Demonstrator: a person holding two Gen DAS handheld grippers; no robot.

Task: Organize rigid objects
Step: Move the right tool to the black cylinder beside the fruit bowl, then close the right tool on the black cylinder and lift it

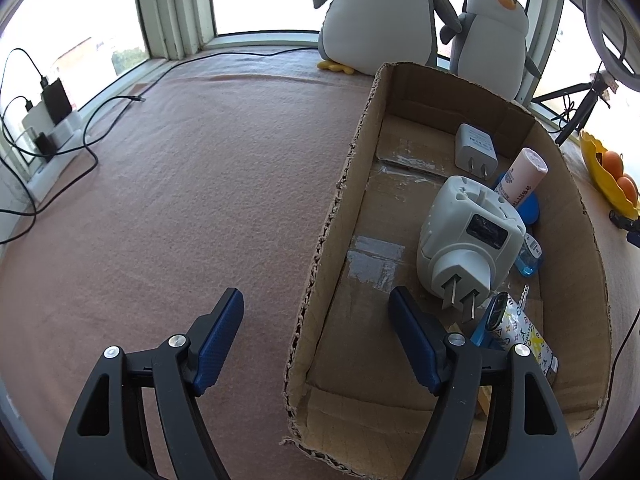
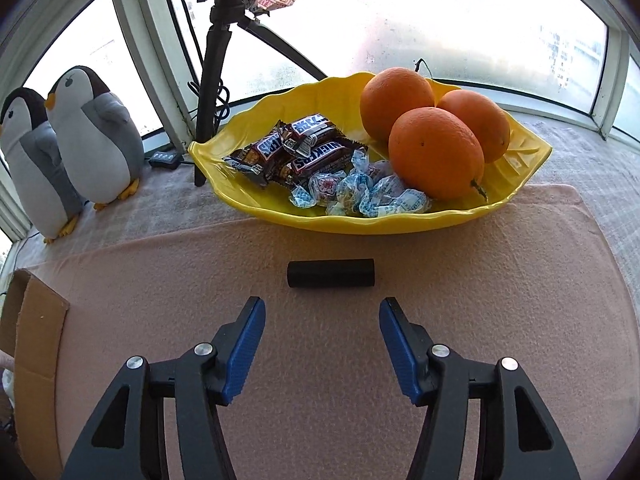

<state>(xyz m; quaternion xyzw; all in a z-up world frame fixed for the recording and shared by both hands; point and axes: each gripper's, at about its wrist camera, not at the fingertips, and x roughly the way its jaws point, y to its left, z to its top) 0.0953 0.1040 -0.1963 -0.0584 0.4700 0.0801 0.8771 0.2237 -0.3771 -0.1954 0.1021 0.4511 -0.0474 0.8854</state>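
Observation:
A small black cylinder (image 2: pixel 331 273) lies on its side on the pink cloth, just beyond my right gripper (image 2: pixel 322 307), which is open with nothing between its blue pads. My left gripper (image 1: pixel 316 298) is open and straddles the left wall of a cardboard box (image 1: pixel 332 216), holding nothing. Inside the box lie a large white plug adapter (image 1: pixel 468 240), a small white charger (image 1: pixel 474 150), a pink tube (image 1: pixel 522 176), a blue lid (image 1: pixel 528 208), a small blue bottle (image 1: pixel 530 258) and a patterned flat item (image 1: pixel 520 332).
A yellow leaf-shaped dish (image 2: pixel 516 188) holds three oranges (image 2: pixel 434 152), chocolate bars (image 2: pixel 304 150) and wrapped sweets (image 2: pixel 368 194) behind the cylinder. Two plush penguins (image 2: pixel 92 132) and a black tripod (image 2: pixel 214 68) stand by the window. Cables and a power strip (image 1: pixel 52 136) lie at far left.

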